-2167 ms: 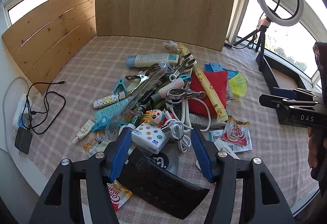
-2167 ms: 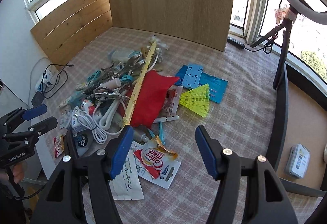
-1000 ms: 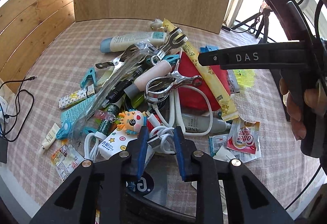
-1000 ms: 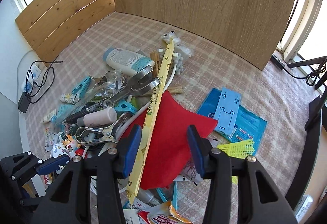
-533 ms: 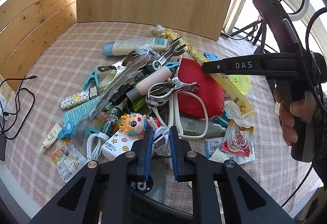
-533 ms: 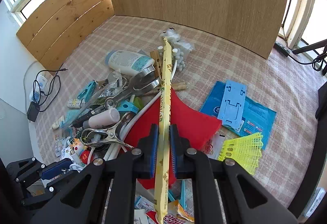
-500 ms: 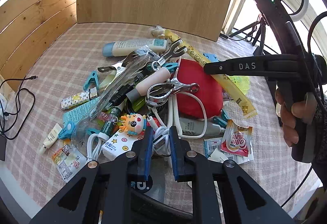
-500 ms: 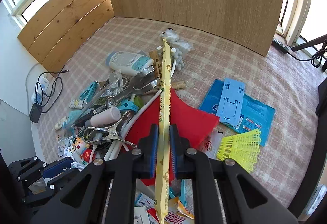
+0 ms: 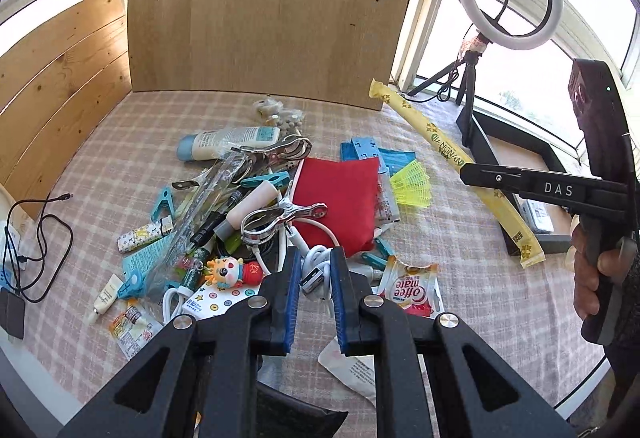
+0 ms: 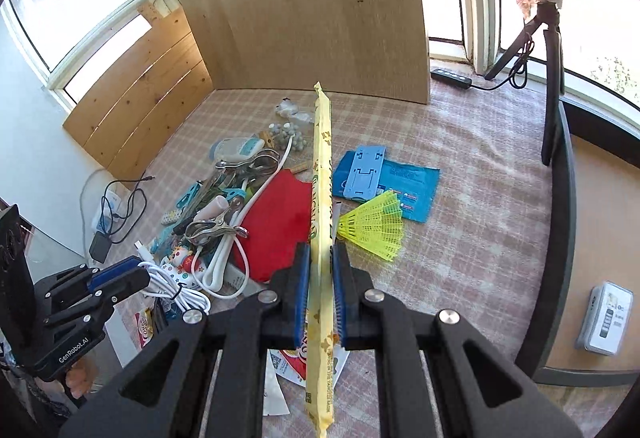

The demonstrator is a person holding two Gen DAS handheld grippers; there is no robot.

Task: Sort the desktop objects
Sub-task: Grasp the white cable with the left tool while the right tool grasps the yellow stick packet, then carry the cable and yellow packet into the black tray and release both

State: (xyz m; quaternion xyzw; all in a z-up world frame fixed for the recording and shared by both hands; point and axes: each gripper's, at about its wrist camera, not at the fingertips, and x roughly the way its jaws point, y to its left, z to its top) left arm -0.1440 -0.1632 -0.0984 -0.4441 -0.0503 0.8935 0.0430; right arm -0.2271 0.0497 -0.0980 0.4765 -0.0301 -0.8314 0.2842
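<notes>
Our right gripper has just closed its jaws on the long yellow packet, and in the right wrist view the blue pads now press on it from both sides, near its lower third. A second ago this packet lay across the red pouch in the middle of the pile; now the left wrist view shows it lifted clear, hanging slanted in the air toward the right edge of the bench, above the black tray that stands there. Our left gripper has also been closing, and it is now shut on the white cable at the near edge of the pile: the USB plug sits between its pads and the coiled bundle hangs from it, as the right wrist view shows. The bundle seems raised a little from the checked cloth, but one loop may still lie under the metal clip; we cannot tell this for sure. So we judge that two things are picked at once and the sorting has only begun, because most of the pile is not yet touched. The packet is long and soft, so it may swing or bend, and the cable may drag its neighbours with it.
</notes>
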